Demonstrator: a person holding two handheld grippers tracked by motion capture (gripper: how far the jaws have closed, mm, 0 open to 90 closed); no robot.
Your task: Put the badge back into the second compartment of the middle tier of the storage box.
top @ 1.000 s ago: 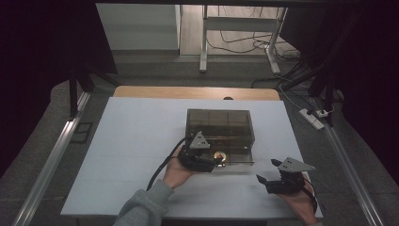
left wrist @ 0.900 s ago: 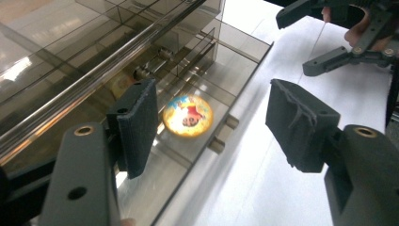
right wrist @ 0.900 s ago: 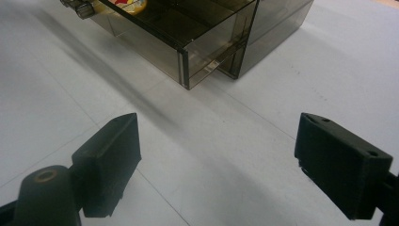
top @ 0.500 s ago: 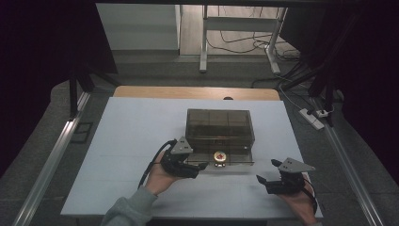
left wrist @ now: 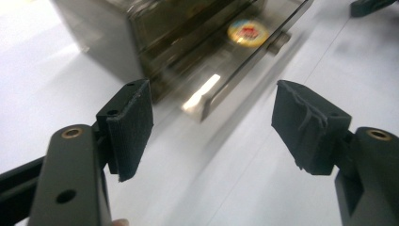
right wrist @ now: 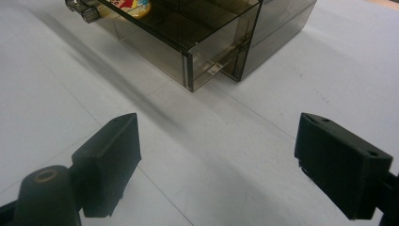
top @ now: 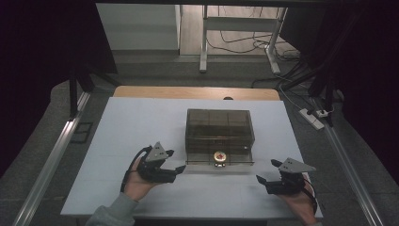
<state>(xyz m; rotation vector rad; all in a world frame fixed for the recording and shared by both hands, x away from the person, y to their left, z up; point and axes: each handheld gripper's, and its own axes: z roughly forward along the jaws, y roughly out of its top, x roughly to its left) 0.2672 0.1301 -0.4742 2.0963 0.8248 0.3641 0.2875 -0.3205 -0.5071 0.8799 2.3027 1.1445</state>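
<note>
smoked translucent plastic drawer box [top: 219, 129] sits near the middle of the pale table [top: 141, 122], its lower drawer [top: 219, 158] pulled part way out toward the person. inside the drawer, near its front edge, lies a small round thing with a red and yellow face [top: 219, 156]; too small to tell what it is. a little knob shows on the drawer front, just beside that round thing in the left gripper view.

left gripper [top: 175, 161] held in the person's left hand [top: 137, 182], low over the table just left of the drawer's front corner, jaws pointing toward the box. in the left gripper view both pads stand wide apart with nothing between them; drawer corner lies beyond the gap, not touching.

right gripper [top: 266, 175] in the right hand [top: 299, 202], near the table's front edge, right of the drawer and clearly apart from it. jaws spread wide, holding nothing; bare table between the pads in the right gripper view, open drawer's right corner farther ahead.

grey three-cornered plate on top of each gripper. cable trails from the left one back along the wrist.
</note>
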